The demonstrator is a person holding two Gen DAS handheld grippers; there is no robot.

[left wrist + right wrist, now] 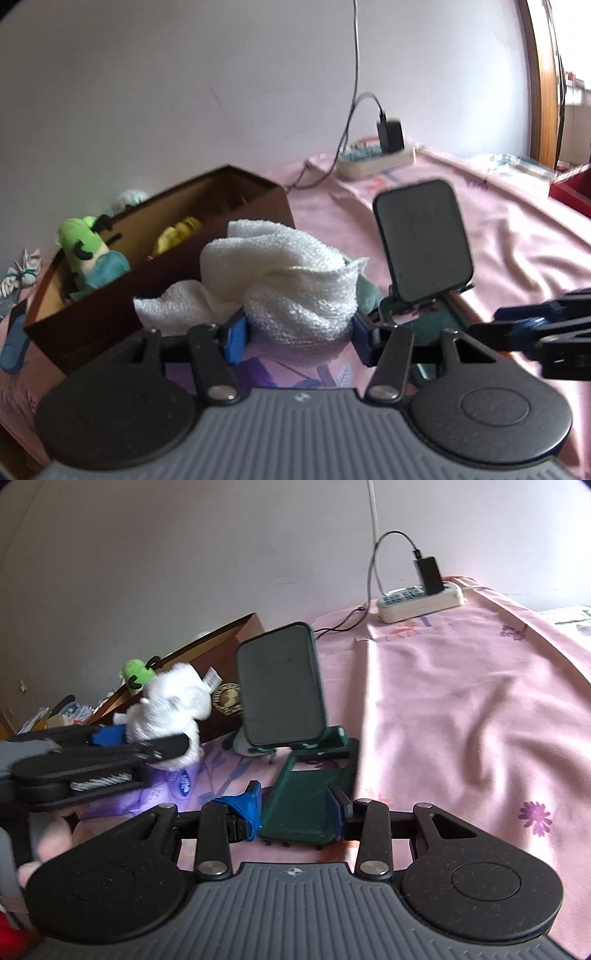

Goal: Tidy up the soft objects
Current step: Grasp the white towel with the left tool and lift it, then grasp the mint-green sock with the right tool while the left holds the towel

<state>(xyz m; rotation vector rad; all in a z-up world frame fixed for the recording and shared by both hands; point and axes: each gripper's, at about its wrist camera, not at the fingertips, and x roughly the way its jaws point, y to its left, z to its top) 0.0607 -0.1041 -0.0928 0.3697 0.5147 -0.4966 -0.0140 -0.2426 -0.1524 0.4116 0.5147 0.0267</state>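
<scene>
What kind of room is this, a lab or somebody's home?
Most likely a home bedroom: the work surface looks like a bed under a pink floral sheet, a power strip lies by the plain wall, and a brown box holds a green plush toy.

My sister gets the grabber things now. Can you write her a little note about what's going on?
Left tool: shut on the white towel, held just beside the brown box, not in it yet.
Right tool: closed around the base of the green phone stand on the pink sheet.
Done: the green plush and a yellow soft thing are already in the box.
Left: put the towel in the box. A pale green soft thing peeks out behind the towel; it may need boxing too.
</scene>
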